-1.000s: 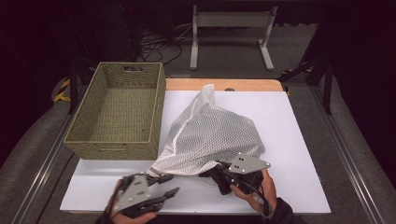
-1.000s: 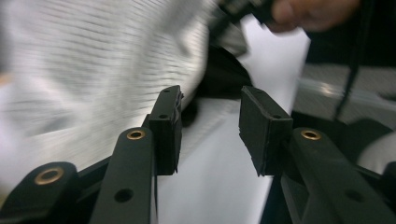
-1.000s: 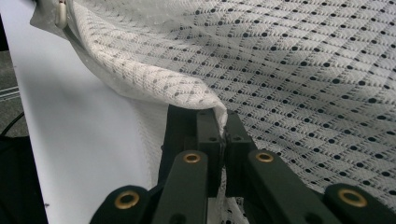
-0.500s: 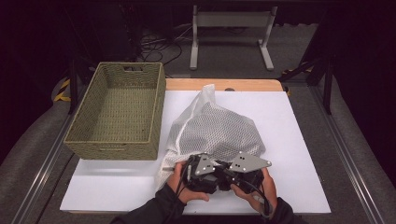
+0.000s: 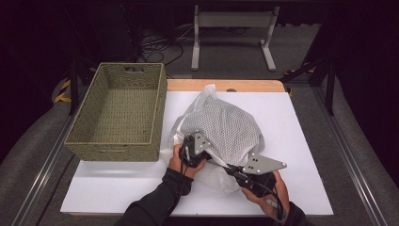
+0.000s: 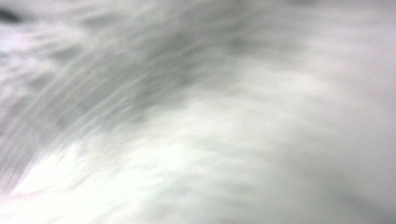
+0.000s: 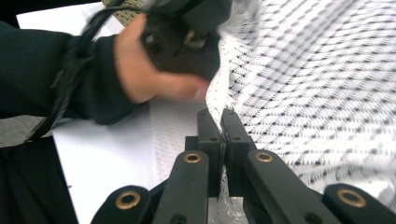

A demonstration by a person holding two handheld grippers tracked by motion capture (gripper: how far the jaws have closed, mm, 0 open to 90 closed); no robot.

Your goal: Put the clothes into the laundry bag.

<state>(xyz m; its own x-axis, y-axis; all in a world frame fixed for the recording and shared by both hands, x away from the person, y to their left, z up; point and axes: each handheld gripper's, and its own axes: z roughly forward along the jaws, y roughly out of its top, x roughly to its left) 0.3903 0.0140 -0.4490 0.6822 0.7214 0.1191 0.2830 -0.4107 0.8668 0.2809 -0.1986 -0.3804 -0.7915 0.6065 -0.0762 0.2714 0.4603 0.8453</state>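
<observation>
White mesh, loosely heaped: the mesh laundry bag (image 5: 221,129) lies on the near middle of the white tabletop (image 5: 306,141), just right of the woven basket (image 5: 117,110), with a peak of plastic-like fabric rising at its far side. In the right gripper view the same netting (image 7: 322,84) hangs in folds across the right of the frame.

The right gripper (image 7: 220,119) has its two black jaws pressed together on an edge of that netting, a thin fold of it pinched between the pads; in the high view this gripper (image 5: 234,170) sits at the bag's near right edge, with its grey plate on top and the person's hand behind it.

The left gripper (image 5: 192,149) is pushed into the bag's near left flank. Its jaws have just been closing, and its own camera gives a blurred wash of white and grey cloth (image 6: 196,121) right against the lens, so I cannot tell from the frames whether any netting lies between the jaws; they stand closed. The right gripper view shows the left hand (image 7: 154,70) wrapped around that gripper's dark body, hard against the mesh.

The basket is olive green and stands at the table's left edge, apart from both grippers
</observation>
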